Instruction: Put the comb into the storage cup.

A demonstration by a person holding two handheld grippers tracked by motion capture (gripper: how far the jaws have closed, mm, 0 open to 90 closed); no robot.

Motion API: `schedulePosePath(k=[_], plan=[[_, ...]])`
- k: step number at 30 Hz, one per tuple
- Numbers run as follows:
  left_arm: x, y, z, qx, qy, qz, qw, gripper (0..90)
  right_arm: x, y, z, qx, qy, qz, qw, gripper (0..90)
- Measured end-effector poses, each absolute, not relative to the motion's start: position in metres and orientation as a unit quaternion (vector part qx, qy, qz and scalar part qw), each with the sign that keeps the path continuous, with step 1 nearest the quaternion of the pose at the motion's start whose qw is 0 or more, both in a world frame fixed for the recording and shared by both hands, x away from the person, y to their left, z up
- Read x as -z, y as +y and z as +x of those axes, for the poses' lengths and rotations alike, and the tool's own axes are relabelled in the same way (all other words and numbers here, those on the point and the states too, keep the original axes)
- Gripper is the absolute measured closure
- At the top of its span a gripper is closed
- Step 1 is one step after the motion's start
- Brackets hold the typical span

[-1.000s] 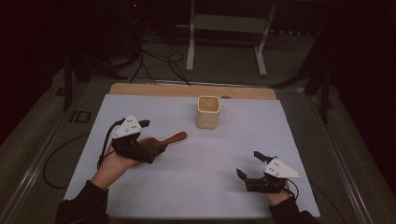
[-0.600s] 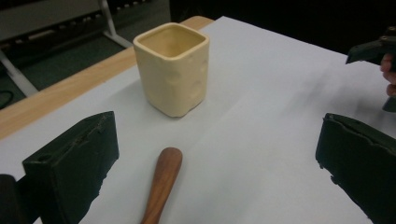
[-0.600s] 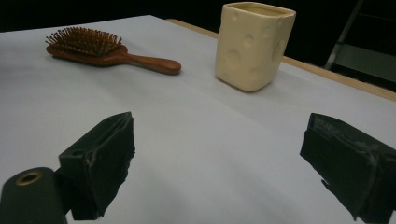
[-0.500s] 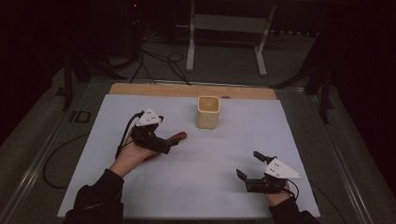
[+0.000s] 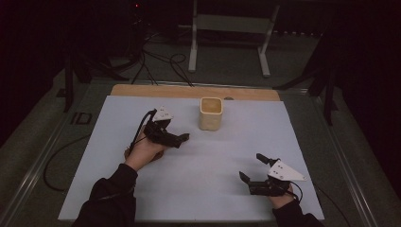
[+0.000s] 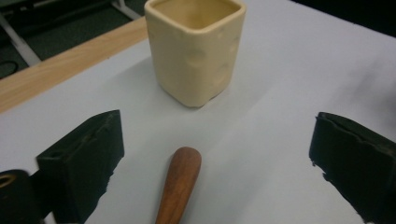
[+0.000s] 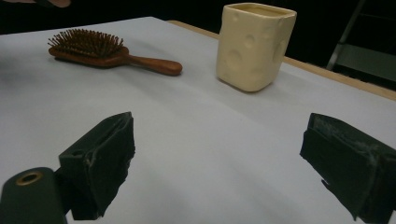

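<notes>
A wooden hairbrush (image 7: 107, 53) lies bristles up on the white table cover, its handle pointing toward a cream square cup (image 7: 254, 44). My left gripper (image 5: 176, 138) hovers open over the brush. The handle end (image 6: 180, 179) shows between the two spread jaws, untouched, with the cup (image 6: 196, 51) just beyond. From above, the handle tip (image 5: 185, 137) pokes out from under that gripper, left of the cup (image 5: 211, 113). My right gripper (image 5: 253, 167) rests open near the front right of the table, with nothing between its jaws.
The white cover (image 5: 236, 142) spans the table, with a bare wooden strip (image 5: 189, 91) along the far edge. A cable (image 5: 139, 130) trails from the left gripper. A metal stand (image 5: 227, 42) and floor cables lie beyond the table.
My left hand and gripper have moved forward and to the right, along the brush toward the cup. The right gripper has stayed where it was.
</notes>
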State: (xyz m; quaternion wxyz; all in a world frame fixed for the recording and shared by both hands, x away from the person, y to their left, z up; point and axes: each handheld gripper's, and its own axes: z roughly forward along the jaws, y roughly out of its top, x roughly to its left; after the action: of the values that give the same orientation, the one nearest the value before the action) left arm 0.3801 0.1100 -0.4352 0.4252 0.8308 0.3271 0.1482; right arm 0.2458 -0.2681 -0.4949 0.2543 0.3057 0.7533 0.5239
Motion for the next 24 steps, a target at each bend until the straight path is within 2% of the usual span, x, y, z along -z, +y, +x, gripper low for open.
schedulePosePath(k=[4,9,11,16,24], plan=[[0.439,0.108,0.386,-0.148,0.331,0.830,0.423,5.9,0.495,-0.268,0.246,-0.524,0.754,0.304,0.254,9.0],[0.447,0.106,0.392,-0.143,0.334,0.830,0.422,11.4,0.495,-0.268,0.246,-0.525,0.754,0.306,0.251,9.0],[0.450,0.105,0.394,-0.141,0.333,0.831,0.423,19.9,0.495,-0.268,0.246,-0.524,0.755,0.304,0.251,9.0],[0.456,0.101,0.398,-0.142,0.338,0.835,0.411,24.5,0.494,-0.268,0.245,-0.526,0.754,0.304,0.252,9.0],[0.464,0.101,0.409,-0.144,0.388,0.823,0.390,44.9,0.495,-0.268,0.246,-0.525,0.755,0.303,0.250,9.0]])
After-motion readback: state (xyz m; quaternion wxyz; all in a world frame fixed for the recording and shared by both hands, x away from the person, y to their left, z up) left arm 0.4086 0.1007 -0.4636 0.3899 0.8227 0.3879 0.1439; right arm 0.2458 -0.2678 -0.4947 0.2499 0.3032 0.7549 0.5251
